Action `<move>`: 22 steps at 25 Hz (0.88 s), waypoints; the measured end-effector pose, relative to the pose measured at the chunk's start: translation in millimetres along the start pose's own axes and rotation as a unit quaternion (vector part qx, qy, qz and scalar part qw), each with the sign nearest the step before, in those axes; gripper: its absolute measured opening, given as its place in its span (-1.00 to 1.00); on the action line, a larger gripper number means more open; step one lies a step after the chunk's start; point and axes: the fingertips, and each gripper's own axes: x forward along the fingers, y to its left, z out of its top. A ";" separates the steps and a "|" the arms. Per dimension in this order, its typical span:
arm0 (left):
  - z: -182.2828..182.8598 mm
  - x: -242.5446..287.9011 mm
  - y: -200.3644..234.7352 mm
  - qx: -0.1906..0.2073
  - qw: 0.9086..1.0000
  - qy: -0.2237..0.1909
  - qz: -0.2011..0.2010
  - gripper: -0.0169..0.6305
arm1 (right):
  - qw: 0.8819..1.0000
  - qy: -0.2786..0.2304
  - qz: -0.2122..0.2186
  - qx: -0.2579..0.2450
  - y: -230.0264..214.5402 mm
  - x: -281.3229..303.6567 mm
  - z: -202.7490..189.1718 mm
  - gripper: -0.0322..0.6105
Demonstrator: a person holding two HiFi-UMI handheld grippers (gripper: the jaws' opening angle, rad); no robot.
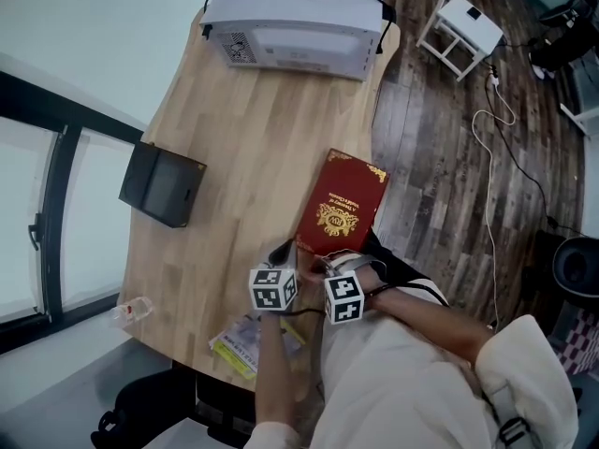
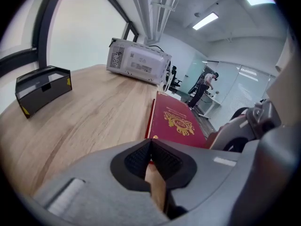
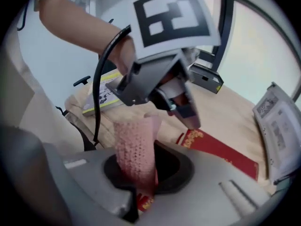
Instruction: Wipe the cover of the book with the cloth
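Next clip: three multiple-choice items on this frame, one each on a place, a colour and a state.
1. Where does the book lie? A on the microwave; B on the table, near its right edge; C in the black box.
2. What colour is the cloth? A blue; B pink; C green.
3. How is the right gripper? A open, empty; B not in view; C shut on the cloth.
Answers: B, the head view shows it; B, it looks pink; C, its jaws clamp the cloth.
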 end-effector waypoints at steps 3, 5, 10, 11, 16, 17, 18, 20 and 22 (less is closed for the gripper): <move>2.9 1.2 0.0 -0.009 1.000 -0.005 -0.002 -0.92 | 0.995 -0.035 -0.059 0.067 -59.3 -30.9 -7.2 -0.82; 3.1 0.6 0.7 -0.012 1.000 -0.008 0.000 -0.92 | 0.984 -0.042 -0.125 0.123 -117.3 -52.3 -27.6 -0.82; 1.1 -8.6 -5.3 0.011 0.999 -0.002 0.038 -0.92 | 0.940 -0.025 -0.292 0.173 -227.4 -80.8 -75.0 -0.82; 1.3 -13.2 -8.4 0.019 0.999 -0.002 0.045 -0.92 | 0.940 -0.012 -0.294 0.172 -231.9 -73.9 -78.5 -0.82; -13.6 -37.9 -14.7 0.009 0.998 -0.017 0.065 -0.92 | 0.961 -0.001 -0.234 0.147 -201.7 -33.4 -53.1 -0.82; -16.6 -41.6 -12.8 0.000 0.997 -0.023 0.068 -0.92 | 0.964 -0.005 -0.228 0.139 -193.7 -29.8 -44.7 -0.82; -19.1 -44.8 -10.2 -0.006 0.997 -0.028 0.071 -0.92 | 0.966 -0.009 -0.223 0.134 -185.8 -26.1 -36.8 -0.82; -24.0 -50.0 -6.6 -0.012 0.996 -0.033 0.077 -0.92 | 0.969 -0.014 -0.211 0.125 -169.2 -19.1 -23.2 -0.82; -26.5 -55.5 -6.3 -0.013 0.996 -0.039 0.082 -0.92 | 0.972 -0.018 -0.201 0.117 -152.0 -13.5 -12.7 -0.82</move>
